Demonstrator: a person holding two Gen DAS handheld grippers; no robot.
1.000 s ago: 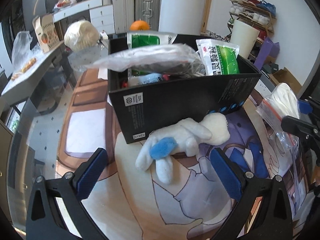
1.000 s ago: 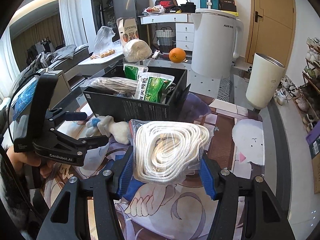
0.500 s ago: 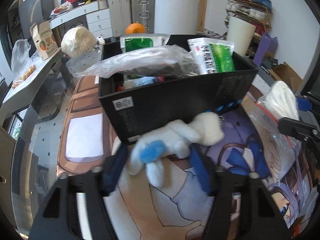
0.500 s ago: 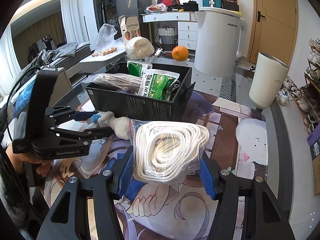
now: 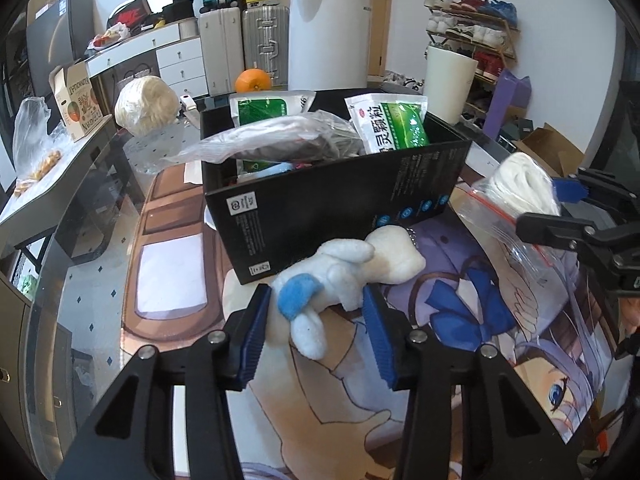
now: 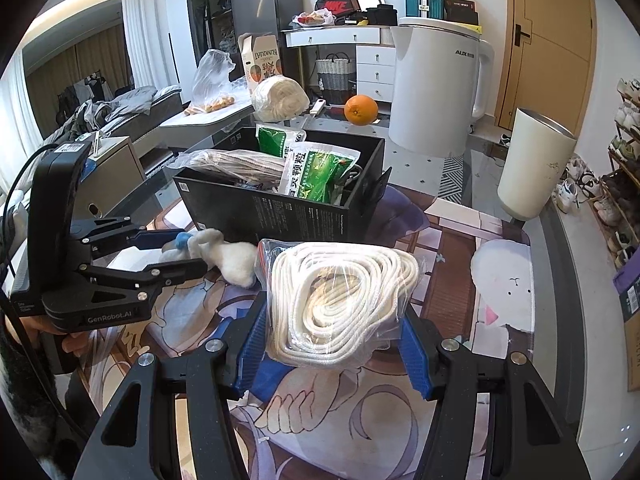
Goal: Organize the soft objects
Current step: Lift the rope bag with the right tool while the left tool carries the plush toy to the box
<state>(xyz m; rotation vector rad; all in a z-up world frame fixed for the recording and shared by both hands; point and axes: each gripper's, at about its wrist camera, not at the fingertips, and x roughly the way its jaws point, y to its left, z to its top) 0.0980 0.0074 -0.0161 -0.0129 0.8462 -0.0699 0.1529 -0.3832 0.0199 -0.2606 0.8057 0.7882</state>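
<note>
While the right gripper (image 6: 334, 350) is pinching the bagged rope (image 6: 340, 296) just above the mat (image 6: 452, 292), the left gripper (image 5: 316, 320) is closing its jaws around the plush (image 5: 344, 268) lying against the box (image 5: 340, 208), probably squeezing it already, likely to lift both into that box.
</note>
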